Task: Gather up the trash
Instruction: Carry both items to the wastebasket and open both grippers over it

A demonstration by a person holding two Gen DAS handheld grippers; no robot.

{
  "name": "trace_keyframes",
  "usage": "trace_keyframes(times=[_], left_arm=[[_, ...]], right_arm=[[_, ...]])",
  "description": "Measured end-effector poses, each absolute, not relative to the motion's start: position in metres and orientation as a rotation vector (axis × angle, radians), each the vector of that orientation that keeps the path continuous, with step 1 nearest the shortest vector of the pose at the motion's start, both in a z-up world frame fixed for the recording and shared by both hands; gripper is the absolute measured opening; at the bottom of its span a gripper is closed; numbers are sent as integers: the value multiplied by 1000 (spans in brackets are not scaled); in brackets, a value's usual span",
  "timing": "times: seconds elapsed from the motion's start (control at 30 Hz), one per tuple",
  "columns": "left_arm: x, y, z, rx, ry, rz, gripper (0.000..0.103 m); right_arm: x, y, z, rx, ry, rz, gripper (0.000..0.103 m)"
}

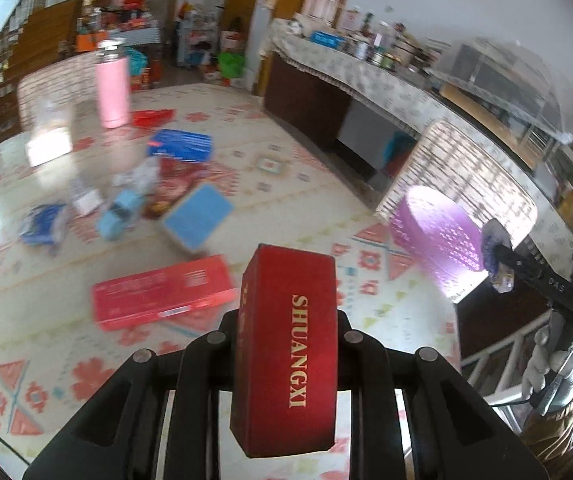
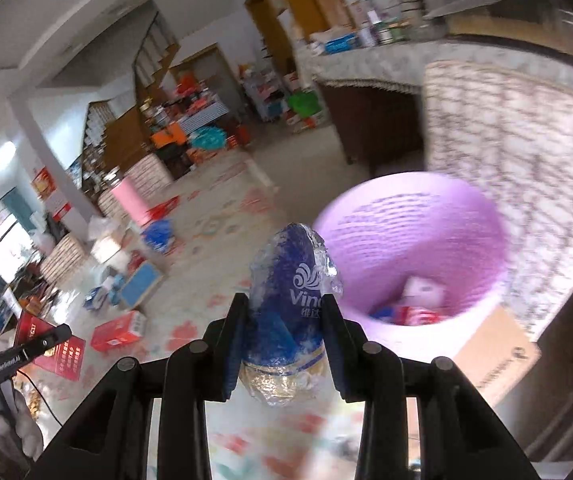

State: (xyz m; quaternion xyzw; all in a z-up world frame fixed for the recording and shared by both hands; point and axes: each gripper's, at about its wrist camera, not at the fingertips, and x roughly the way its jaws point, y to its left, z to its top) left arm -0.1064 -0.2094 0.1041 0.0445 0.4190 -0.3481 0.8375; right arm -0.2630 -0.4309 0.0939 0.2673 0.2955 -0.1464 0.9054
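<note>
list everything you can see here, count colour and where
SHUANGXI box: 1, red, in left gripper
tissue pack: 1, blue, crumpled, in right gripper
bin: 1, purple, beside table, trash inside
flat box: 1, red, on tablecloth
bottle: 1, pink, far side, upright
blue-topped box: 1, mid table
blue packets: several, scattered mid table
cardboard box: 1, brown, by bin
grippers: 2, black, jaws shut on their items
</note>
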Motion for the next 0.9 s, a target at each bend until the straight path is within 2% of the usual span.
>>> trace_keyframes(times=[0.5,0.9], left_arm=[[-123,-296,94,181,931,-818,22],[-112,-363,120,141,914,-931,22]], right_arm=[[-340,-509,74,601,604,-434,40],[-303,-529,72,637,563,-353,40]])
